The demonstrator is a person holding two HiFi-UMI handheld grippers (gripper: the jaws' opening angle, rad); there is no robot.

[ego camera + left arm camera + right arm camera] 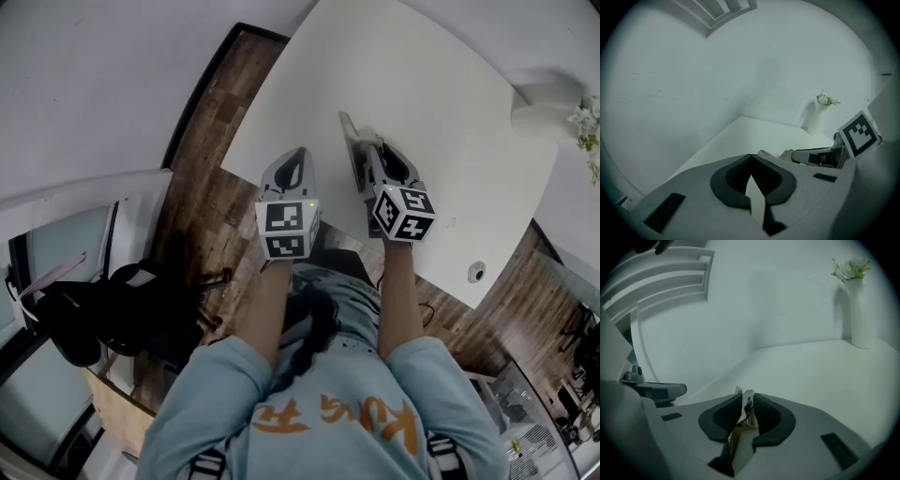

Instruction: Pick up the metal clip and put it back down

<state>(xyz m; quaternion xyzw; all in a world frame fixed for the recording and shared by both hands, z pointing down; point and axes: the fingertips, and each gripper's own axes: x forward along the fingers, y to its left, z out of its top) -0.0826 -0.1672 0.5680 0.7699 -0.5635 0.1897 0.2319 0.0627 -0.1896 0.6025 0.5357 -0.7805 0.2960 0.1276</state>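
The metal clip [746, 409] stands upright between the dark pads of my right gripper [746, 398], its shiny tips poking just past them. Both pads lie against it, so the right gripper is shut on the clip. In the head view the right gripper [360, 141] reaches over the white table [441, 131], close to the surface; the clip itself is too small to make out there. My left gripper [300, 156] hovers beside it at the table's near edge. Its jaws [750, 157] meet at the tips with nothing between them.
A white ribbed vase [860, 310] with small flowers stands at the table's far right corner. A small round fitting [477, 273] sits near the front right edge. A black bag [103, 314] lies on the wooden floor to the left. White walls close off the far side.
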